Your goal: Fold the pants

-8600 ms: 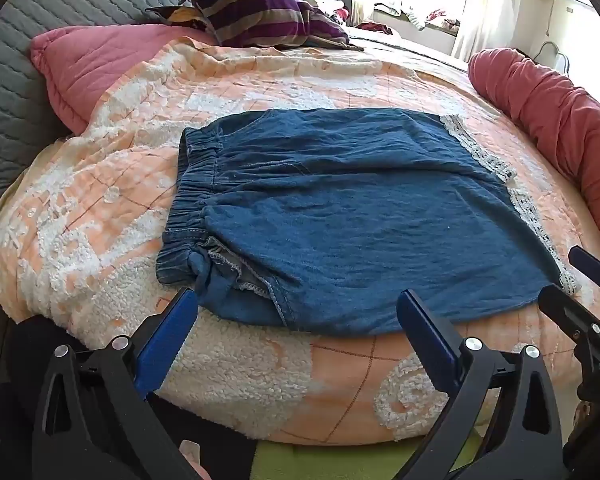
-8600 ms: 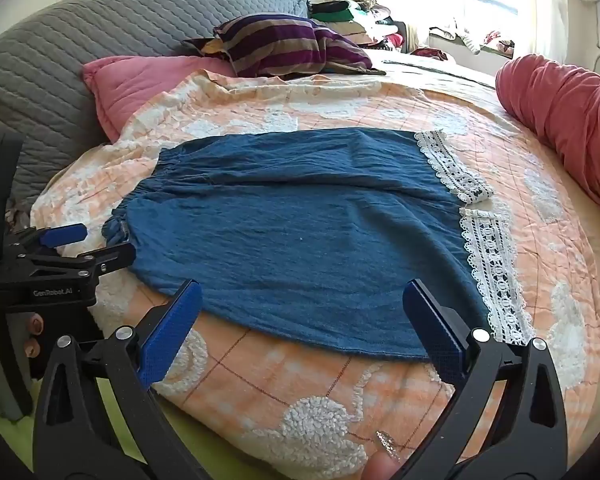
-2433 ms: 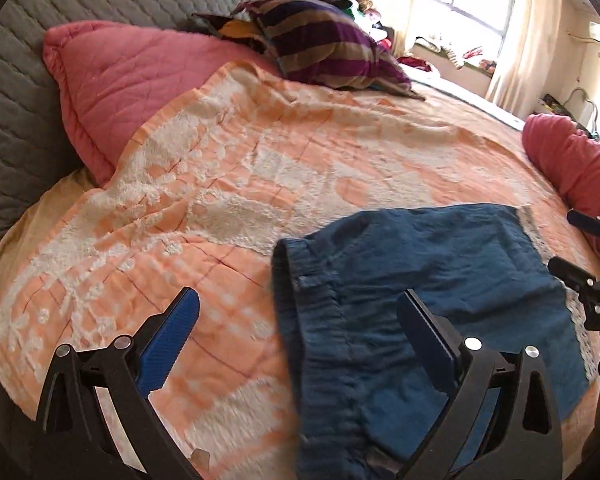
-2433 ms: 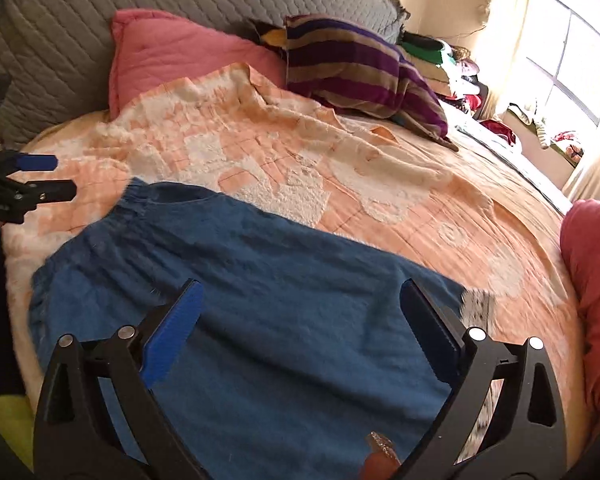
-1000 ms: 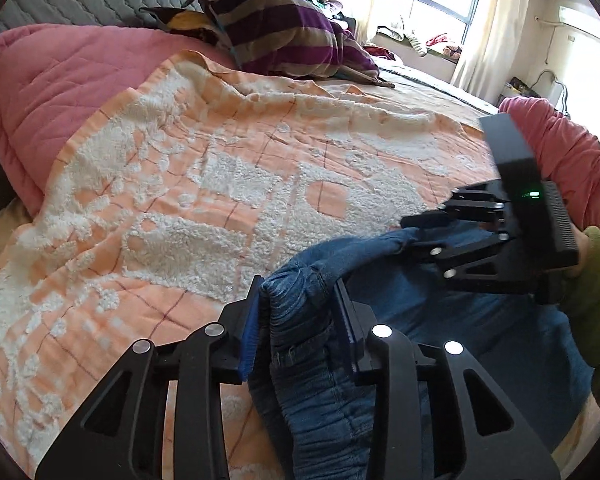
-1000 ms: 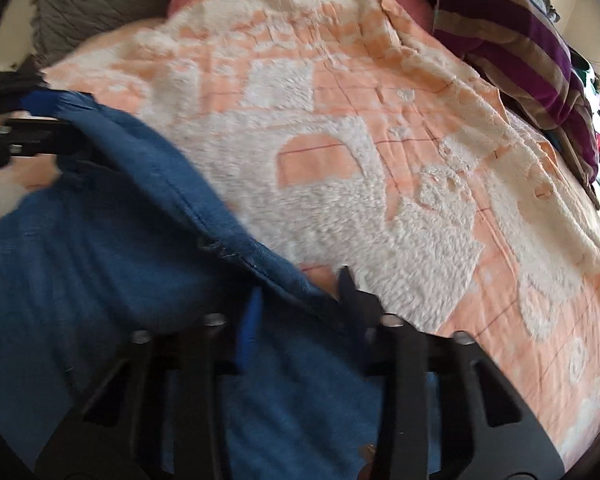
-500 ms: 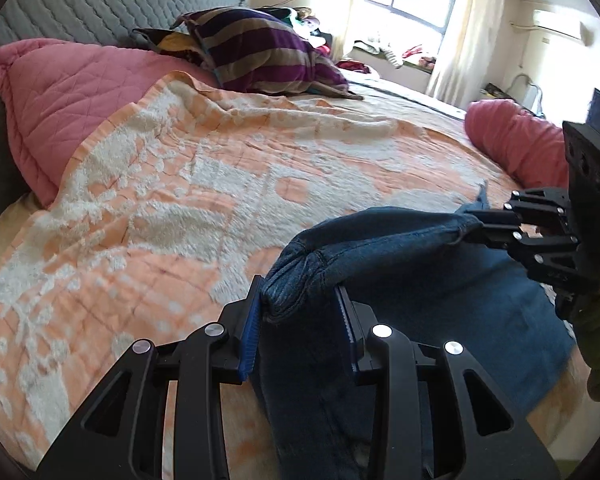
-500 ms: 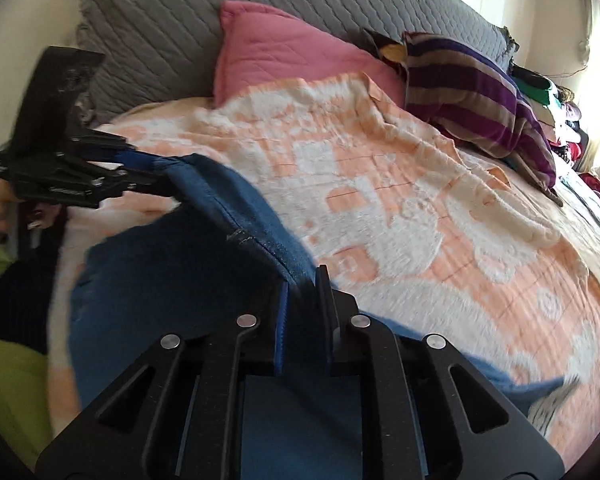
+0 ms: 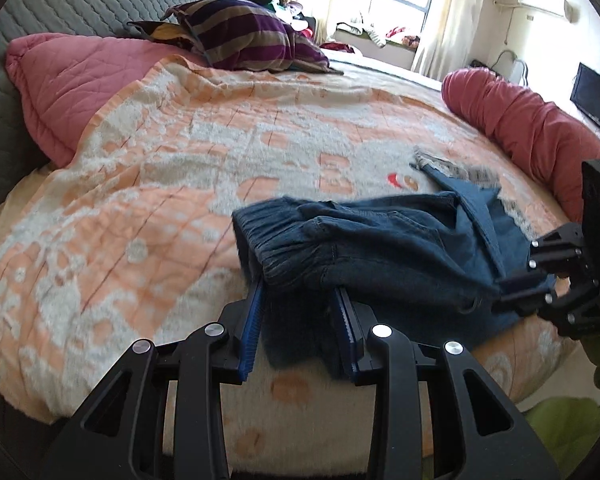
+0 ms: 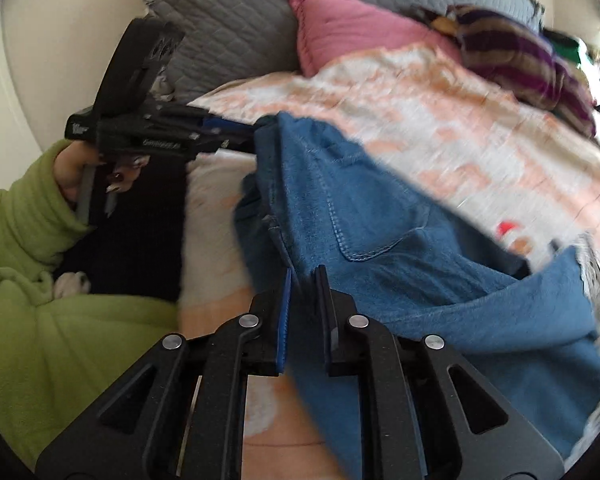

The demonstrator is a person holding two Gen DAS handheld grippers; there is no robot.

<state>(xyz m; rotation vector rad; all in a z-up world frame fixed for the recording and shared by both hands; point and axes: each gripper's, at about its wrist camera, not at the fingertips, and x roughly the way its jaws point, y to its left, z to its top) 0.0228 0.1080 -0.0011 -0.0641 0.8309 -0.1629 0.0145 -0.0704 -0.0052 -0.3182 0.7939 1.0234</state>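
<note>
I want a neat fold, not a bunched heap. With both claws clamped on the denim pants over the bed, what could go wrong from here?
1. The pants already sag in loose folds between the left claw and the right claw; laid down like this they could crease.
2. The right claw pinches only a thin edge, which might slip out.
3. The lace hem trails on the blanket and could fold under.

White lettering on left gripper (image 10: 236, 136), too blurred

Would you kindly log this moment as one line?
left tongs: shut on pants | right tongs: shut on pants | pants: lifted, mid-fold | blanket: beneath
</note>
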